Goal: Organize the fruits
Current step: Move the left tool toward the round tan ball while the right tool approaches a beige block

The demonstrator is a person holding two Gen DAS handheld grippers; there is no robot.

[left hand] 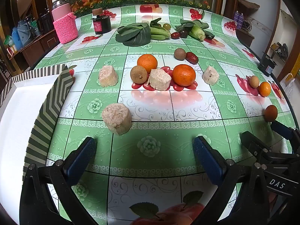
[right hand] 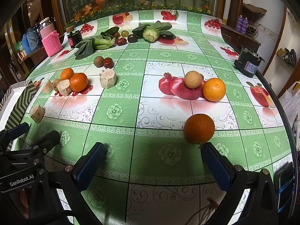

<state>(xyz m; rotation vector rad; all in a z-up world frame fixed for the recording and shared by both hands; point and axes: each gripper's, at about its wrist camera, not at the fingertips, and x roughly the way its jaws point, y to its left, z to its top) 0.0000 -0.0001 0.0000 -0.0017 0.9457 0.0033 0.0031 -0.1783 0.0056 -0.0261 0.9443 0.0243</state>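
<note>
Left wrist view: my left gripper (left hand: pixel 144 157) jaws wide, empty; striped box (left hand: pixel 46 101) holds nothing I see. Right gripper (right hand: pixel 152 161) released, nearest orange (right hand: pixel 199 128) just beside pad. Fruits scattered on table (right hand: pixel 168 155); sorting unstarted.

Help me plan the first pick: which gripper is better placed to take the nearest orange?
Right. The orange lies just ahead of the open right gripper, by its right finger. From the left gripper it sits far off to the right.
</note>
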